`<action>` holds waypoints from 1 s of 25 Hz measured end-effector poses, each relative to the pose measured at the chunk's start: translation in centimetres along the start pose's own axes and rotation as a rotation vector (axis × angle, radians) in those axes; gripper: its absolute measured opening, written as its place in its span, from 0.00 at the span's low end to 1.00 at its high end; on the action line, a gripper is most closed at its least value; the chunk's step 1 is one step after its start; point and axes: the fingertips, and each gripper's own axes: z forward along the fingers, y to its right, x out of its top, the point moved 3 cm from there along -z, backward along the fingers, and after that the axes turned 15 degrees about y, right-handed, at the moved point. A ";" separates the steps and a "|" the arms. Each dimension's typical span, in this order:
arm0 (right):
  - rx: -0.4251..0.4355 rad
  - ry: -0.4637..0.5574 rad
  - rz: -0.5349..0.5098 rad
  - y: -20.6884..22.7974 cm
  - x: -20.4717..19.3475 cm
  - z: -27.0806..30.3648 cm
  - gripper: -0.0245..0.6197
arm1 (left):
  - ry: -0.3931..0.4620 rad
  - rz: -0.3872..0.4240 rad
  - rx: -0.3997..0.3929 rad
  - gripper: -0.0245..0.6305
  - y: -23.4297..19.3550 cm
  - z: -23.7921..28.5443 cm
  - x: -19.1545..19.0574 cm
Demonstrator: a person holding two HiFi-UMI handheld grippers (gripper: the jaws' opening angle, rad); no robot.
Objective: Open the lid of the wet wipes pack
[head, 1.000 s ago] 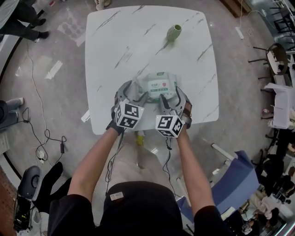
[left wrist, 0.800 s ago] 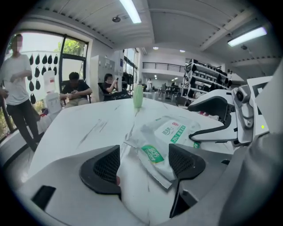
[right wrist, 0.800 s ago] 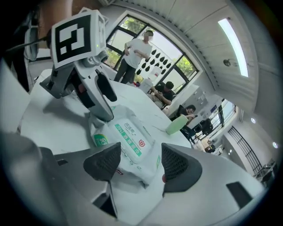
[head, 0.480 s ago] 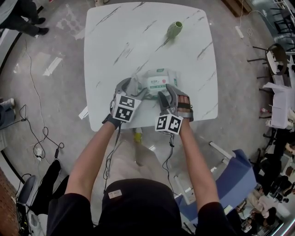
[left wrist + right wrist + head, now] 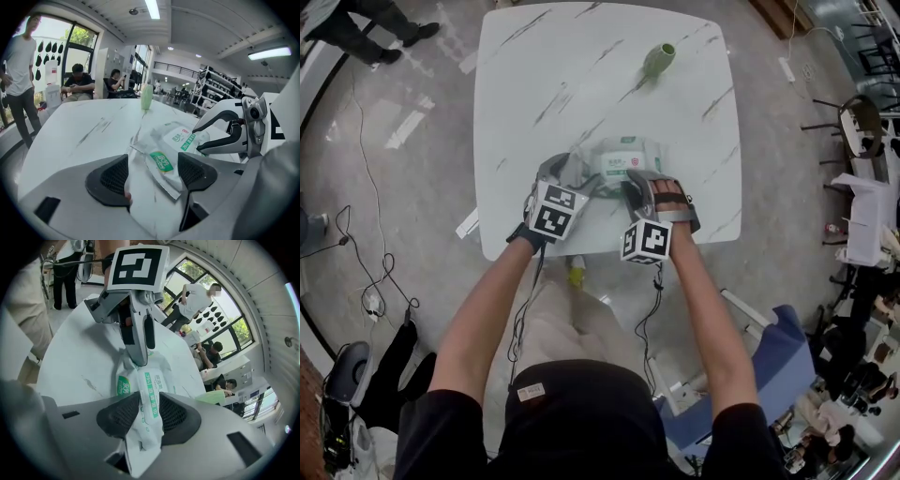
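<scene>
Head view: I count one white marbled table (image 5: 516, 103), one wet wipes pack (image 5: 625, 159), one green vase (image 5: 658, 59) and two grippers, each with one marker cube. The pack lies at the middle of the table's near edge. The left gripper (image 5: 574, 180) is at its left end and the right gripper (image 5: 633, 195) at its near right end. The vase stands well apart, by the far edge towards the right corner. From up here the gripper bodies cover the jaws, so I get no grip reading. Left gripper view: this one shows the grip. The pack's crumpled end sits between the two black pads (image 5: 108, 180) and touches both, so I read the left jaws as clamped on it, set wide. The pack's green label (image 5: 161, 161) shows here and not from above. Beyond it the right gripper is on the far end, and the vase is upright further back. It also shows three people by the windows, one standing person (image 5: 21, 70) and two seated people (image 5: 78, 83), none of them clear from overhead. Right gripper view: the pack's end flap is pinched between this gripper's pads (image 5: 176, 416). These jaws have just been closing and now press on the film. Across the pack the left gripper hangs on the opposite end, cube on top. The lid flap looks flat, not yet lifted.
</scene>
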 end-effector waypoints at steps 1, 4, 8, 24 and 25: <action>0.001 0.000 -0.011 -0.2 0.1 0.1 0.24 | 0.006 0.008 0.002 0.57 0.0 0.0 0.0; -0.015 -0.006 -0.065 -0.9 0.2 0.1 0.16 | 0.014 0.016 0.005 0.56 0.0 0.1 -0.1; -0.051 -0.026 -0.134 -1.6 0.0 0.1 0.08 | 0.000 0.000 -0.008 0.56 0.2 0.2 -0.1; 0.156 -0.093 -0.056 -0.9 0.4 0.8 0.07 | -0.008 0.002 -0.019 0.56 0.0 0.1 -0.2; 0.146 -0.097 -0.079 -1.0 0.6 0.9 0.07 | -0.008 0.004 -0.015 0.55 -0.1 0.0 -0.2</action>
